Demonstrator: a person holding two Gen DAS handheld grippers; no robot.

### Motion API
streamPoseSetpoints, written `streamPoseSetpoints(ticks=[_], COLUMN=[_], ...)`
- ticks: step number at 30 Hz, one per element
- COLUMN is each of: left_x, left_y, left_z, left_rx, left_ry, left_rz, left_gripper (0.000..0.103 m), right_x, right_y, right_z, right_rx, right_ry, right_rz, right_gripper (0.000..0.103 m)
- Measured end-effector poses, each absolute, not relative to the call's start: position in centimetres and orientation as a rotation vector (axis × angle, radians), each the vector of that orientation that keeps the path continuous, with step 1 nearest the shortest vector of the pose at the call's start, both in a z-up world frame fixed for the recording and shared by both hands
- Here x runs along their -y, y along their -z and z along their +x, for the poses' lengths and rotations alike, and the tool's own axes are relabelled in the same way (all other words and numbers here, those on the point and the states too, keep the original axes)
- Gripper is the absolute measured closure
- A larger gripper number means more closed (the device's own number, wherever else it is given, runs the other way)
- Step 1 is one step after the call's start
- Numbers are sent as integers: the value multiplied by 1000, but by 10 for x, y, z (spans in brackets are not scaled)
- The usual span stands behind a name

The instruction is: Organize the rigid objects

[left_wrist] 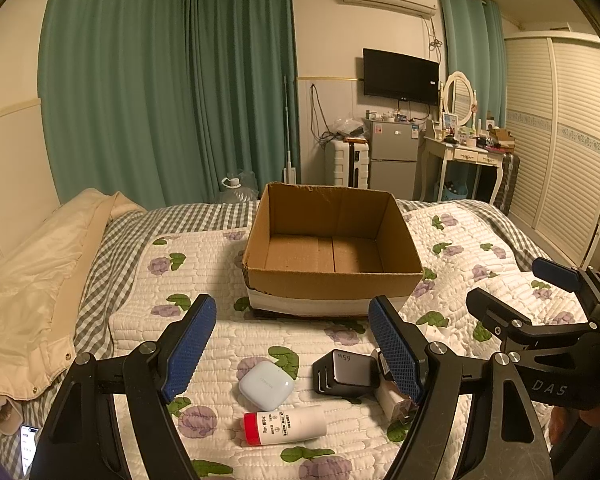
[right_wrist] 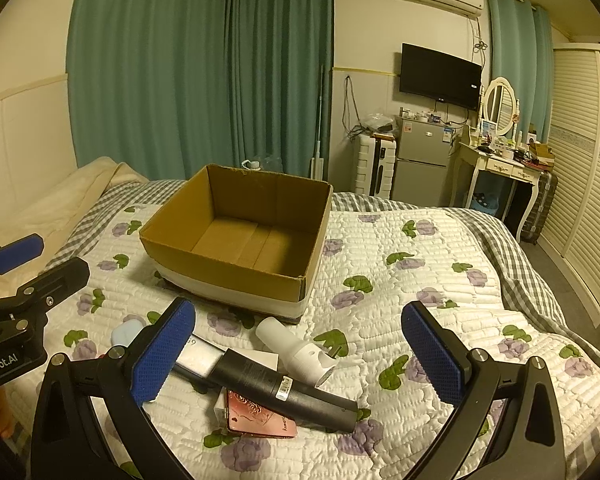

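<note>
While both grippers hover over the quilt, the left gripper (left_wrist: 294, 348) spreads wide, holding nothing; the earbud case (left_wrist: 266, 385) and white tube (left_wrist: 285, 425) lie between its fingers. The right gripper (right_wrist: 300, 354) gapes wide above the black cylinder (right_wrist: 284, 388); the cardboard box (right_wrist: 236, 240) sits beyond its fingertips.

Brown cardboard box (left_wrist: 332, 280) – white quilt (left_wrist: 204, 264), purple flowers, green leaves
</note>
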State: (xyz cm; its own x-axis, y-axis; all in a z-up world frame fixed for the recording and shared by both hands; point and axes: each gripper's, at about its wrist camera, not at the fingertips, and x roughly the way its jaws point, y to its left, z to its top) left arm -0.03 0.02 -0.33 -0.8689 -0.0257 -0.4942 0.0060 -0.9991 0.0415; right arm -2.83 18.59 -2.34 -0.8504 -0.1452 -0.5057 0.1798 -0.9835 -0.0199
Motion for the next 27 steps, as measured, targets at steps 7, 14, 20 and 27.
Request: streamPoseSetpoints(ticks=[7, 14, 20, 27], left_x=[0, 1, 16, 21], left_y=[3, 2, 16, 83], left_z=[1, 0, -10, -28], left_rx=[59, 59, 47, 61], left_ry=[3019, 3016, 2960, 2834], left_rz=[795, 789, 888, 1216], left_gripper=[22, 21, 22, 22], right_x=[-186, -186, -189, -194], right_y=[25, 23, 27, 59], right_z=[-28, -28, -33, -48], right_rx=[-106, -114, -158, -213], right_ry=[2852, 2839, 2817, 2758], right_rz=[781, 788, 831, 988], right_gripper=[0, 0, 0, 0])
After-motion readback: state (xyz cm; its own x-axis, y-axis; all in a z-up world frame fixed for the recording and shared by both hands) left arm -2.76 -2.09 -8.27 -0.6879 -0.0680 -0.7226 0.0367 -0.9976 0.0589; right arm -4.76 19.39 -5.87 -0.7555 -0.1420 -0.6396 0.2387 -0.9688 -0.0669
